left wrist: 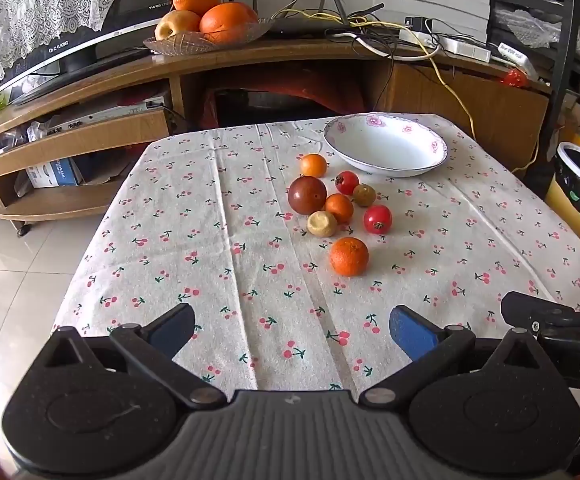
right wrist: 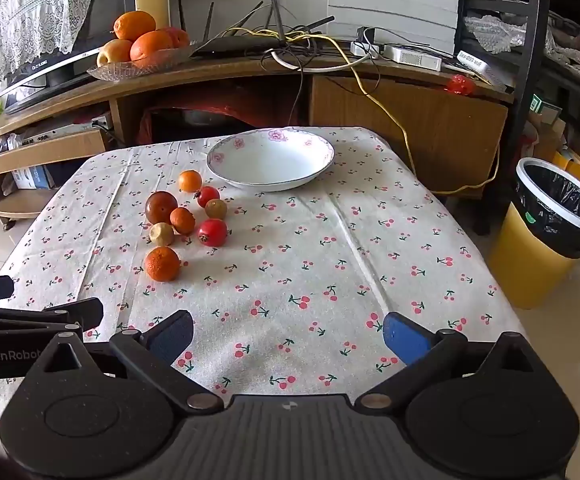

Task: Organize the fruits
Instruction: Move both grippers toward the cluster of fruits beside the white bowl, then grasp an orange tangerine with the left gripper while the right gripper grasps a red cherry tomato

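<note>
Fruits (left wrist: 340, 208) sit loose mid-table, near the empty bowl (left wrist: 386, 146) at its far edge, waiting; both grippers (left wrist: 292, 330) (right wrist: 288, 336) hang wide, holding nothing.

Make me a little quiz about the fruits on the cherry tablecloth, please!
1. How many small fruits lie loose on the tablecloth?
2. True or false: the white bowl already has fruit in it.
3. Which loose fruit lies nearest the left tongs? A) big orange B) dark reddish-brown fruit C) red fruit

Key
1. Eight.
2. False; it is empty.
3. A. Both the left and right tongs are open and hold nothing.
</note>
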A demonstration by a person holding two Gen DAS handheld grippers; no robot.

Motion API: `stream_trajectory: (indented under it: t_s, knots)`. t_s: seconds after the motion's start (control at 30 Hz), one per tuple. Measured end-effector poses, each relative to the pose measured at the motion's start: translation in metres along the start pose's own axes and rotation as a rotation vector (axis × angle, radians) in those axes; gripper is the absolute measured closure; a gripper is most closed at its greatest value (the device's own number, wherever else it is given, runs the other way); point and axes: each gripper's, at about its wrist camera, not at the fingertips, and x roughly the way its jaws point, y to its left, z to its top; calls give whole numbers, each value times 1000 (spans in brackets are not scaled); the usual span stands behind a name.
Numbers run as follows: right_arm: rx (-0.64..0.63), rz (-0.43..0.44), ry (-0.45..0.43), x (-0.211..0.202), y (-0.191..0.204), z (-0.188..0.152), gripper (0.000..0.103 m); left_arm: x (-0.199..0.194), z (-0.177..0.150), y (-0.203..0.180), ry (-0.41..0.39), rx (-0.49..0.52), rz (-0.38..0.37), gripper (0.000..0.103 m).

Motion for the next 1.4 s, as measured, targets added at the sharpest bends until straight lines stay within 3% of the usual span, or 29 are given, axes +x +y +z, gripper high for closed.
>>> stream_trajectory:
  t_s: [0.63, 0.97, 1.07, 1.23, 1.4]
  knots:
    - [5, 9, 21, 3, 2, 0, 11, 3, -4, -3, 15, 6, -2, 0]
    - [14, 45, 29, 1, 4, 9, 17, -5, 5, 3, -25, -9, 11, 0]
    - [7, 67, 29, 6, 8, 16, 18, 11, 13, 8, 6, 9, -2, 0]
    - [-48, 74, 55, 29, 17, 29, 28, 36, 22, 6, 39, 27, -31, 2]
    - [-85, 79, 85, 55, 11, 45, 34, 64, 31, -5, 77, 69, -75, 9]
